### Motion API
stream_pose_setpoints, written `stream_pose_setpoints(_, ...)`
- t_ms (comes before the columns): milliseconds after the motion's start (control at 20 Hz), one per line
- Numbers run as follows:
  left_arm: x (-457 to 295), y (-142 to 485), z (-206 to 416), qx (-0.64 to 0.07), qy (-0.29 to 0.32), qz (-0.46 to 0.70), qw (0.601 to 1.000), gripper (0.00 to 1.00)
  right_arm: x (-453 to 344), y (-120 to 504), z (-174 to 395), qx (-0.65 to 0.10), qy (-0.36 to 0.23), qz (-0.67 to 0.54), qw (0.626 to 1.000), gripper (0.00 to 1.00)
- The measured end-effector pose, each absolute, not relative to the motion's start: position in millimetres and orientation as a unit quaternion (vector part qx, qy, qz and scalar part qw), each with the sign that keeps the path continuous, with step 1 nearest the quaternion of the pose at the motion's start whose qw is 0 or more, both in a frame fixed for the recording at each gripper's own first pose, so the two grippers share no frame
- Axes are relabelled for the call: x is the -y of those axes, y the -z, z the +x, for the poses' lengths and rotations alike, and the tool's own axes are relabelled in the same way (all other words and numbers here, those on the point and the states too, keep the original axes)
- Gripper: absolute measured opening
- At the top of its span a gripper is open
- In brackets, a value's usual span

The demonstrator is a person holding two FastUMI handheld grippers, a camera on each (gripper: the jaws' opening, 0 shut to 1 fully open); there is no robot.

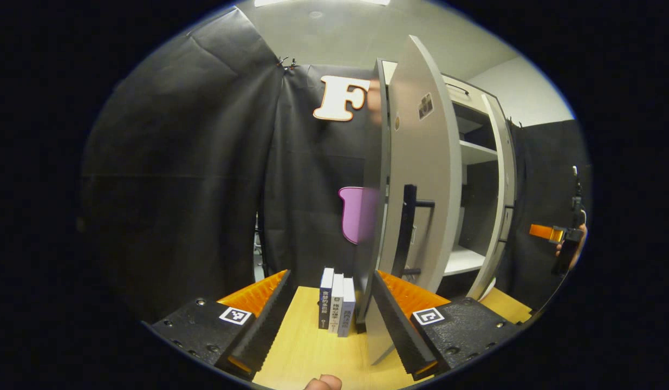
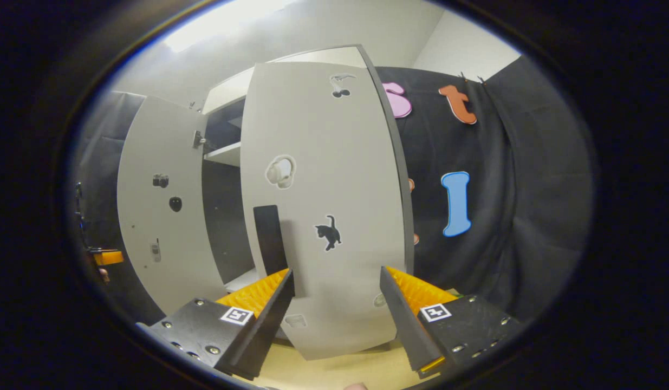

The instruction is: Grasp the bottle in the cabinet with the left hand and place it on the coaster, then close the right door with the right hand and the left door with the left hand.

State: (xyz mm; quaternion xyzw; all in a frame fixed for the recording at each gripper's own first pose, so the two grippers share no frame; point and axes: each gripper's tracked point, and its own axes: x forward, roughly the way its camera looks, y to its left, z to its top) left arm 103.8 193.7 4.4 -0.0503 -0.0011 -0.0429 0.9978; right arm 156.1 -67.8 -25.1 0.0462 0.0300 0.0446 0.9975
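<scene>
The white cabinet's left door (image 1: 421, 162) stands open, nearly edge-on just ahead of my left gripper (image 1: 331, 276). Its black handle (image 1: 407, 227) is above my right-hand finger, and the door's bottom corner reaches down between the fingers. The gripper is open and holds nothing. Behind the door are the cabinet shelves (image 1: 475, 154) and the right door (image 1: 499, 184). In the right gripper view, my right gripper (image 2: 335, 273) is open, close against the right door (image 2: 323, 179), which bears stickers and a black handle (image 2: 269, 238). The left door (image 2: 161, 200) stands swung out beyond it.
Three upright books (image 1: 337, 306) stand on the wooden tabletop (image 1: 307, 346) between my left fingers, beside the door. The other gripper (image 1: 562, 235) and a hand appear far right in the left gripper view. Black cloth walls surround the booth.
</scene>
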Motion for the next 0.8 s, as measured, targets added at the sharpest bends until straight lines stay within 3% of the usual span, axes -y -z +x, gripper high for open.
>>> stream_pose_setpoints(100, -196.0, -7.6, 119.7, 0.004, 0.048, -0.056, 0.997, 0.95, 67.5, 21.8, 152.9, -0.021, -0.047, 0.045, 0.998, 0.94)
stream_pose_setpoints(400, -160.7, -20.0, 146.3, 0.014, 0.100, -0.047, 0.994, 0.95, 65.7, 13.7, 134.9, 0.003, -0.044, 0.035, 0.998, 0.94)
stream_pose_setpoints(450, -159.0, -23.5, 146.9, 0.023, 0.102, -0.037, 0.994, 0.87, 65.6, 10.7, 129.7, 0.008, -0.042, 0.033, 0.999, 0.94)
stream_pose_setpoints(700, -147.9, -25.2, 145.7, 0.017, 0.106, -0.018, 0.994, 0.91, 60.4, 6.7, 103.8, 0.019, -0.048, 0.028, 0.998, 0.96)
stream_pose_setpoints(800, -140.2, -24.7, 145.6, 0.012, 0.111, -0.027, 0.993, 0.87, 55.4, 4.7, 98.6, 0.023, -0.057, 0.025, 0.998, 0.95)
